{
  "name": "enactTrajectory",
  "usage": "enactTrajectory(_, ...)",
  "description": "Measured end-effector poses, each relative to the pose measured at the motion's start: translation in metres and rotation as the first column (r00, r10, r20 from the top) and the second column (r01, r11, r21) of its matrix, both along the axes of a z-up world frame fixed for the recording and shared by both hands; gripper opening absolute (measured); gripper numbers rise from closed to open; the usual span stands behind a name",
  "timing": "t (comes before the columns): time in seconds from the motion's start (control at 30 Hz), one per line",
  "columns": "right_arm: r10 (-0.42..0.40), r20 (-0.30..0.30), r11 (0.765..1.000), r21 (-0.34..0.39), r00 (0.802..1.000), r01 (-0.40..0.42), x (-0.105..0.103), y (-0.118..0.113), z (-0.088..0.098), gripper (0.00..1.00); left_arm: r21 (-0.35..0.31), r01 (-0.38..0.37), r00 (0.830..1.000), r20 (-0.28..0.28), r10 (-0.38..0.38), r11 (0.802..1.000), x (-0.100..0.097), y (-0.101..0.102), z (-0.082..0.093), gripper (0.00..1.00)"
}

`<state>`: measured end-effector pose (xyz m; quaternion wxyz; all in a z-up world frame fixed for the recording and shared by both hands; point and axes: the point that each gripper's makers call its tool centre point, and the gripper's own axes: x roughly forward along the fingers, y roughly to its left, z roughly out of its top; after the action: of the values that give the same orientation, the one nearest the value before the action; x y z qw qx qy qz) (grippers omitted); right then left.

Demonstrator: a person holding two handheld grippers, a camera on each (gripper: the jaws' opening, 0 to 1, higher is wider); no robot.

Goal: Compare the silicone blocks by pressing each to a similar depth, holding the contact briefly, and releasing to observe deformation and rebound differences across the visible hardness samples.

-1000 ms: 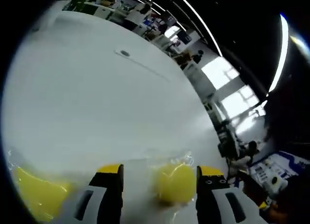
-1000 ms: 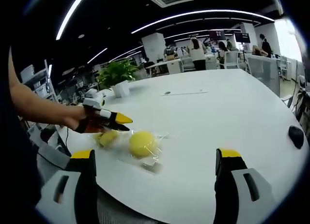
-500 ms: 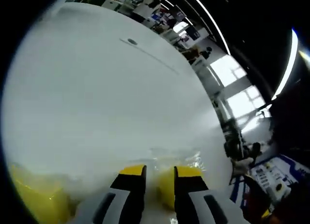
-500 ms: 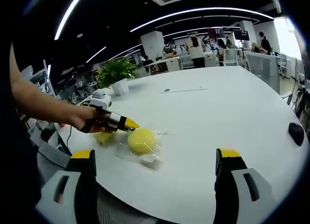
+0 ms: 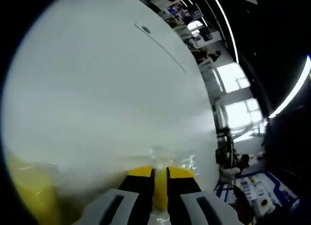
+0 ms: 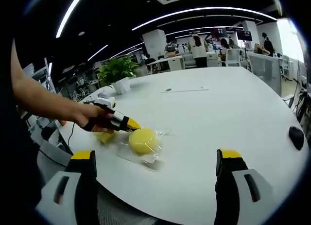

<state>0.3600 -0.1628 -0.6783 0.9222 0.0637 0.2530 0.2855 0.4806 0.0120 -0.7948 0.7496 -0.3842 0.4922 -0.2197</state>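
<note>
silicone blocks: 2, both yellow — one (image 6: 143, 140) in a clear wrapper, one (image 6: 106, 137) beside it | grippers: 2 — left gripper (image 6: 132, 124), right gripper (image 6: 158, 162) | potted plant (image 6: 118, 72): 1 | desk (image 6: 233, 108): 1

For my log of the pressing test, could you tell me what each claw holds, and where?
Neither claw grips anything. The left claw, nearly closed, has its tips at the upper-left edge of the round yellow block; the right claw is open and empty.

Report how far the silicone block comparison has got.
Done: nothing can be confirmed. In hand: the left gripper, fingers closed, presses its tips against the round yellow block in its clear wrapper. Left: release it, then press the second yellow block beside it. The right gripper hangs open, off the blocks.
</note>
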Motion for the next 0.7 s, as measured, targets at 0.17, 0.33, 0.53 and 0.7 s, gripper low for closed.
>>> enactTrajectory(0.17,-0.011,-0.004,1.000,0.001,1.000,0.011,0.000,-0.002,-0.001,0.96,-0.014,-0.002,1.000,0.003,0.002,1.000,0.001,-0.001,0.002,0.00)
enactTrajectory(0.33,-0.014,-0.011,1.000,0.003,1.000,0.014,-0.002,-0.002,-0.004,0.96,0.026,0.042,0.997,0.058,-0.044,0.999,-0.002,-0.002,0.006,0.00)
enactTrajectory(0.53,-0.008,-0.008,1.000,0.008,1.000,0.008,0.000,-0.001,-0.003,0.96,0.004,0.059,0.987,0.152,-0.059,0.998,-0.004,-0.010,0.028,0.00)
enactTrajectory(0.7,-0.009,0.001,1.000,0.029,1.000,0.009,0.004,0.001,0.002,0.96,0.041,0.101,0.947,0.302,-0.108,0.994,-0.005,-0.016,0.054,0.00)
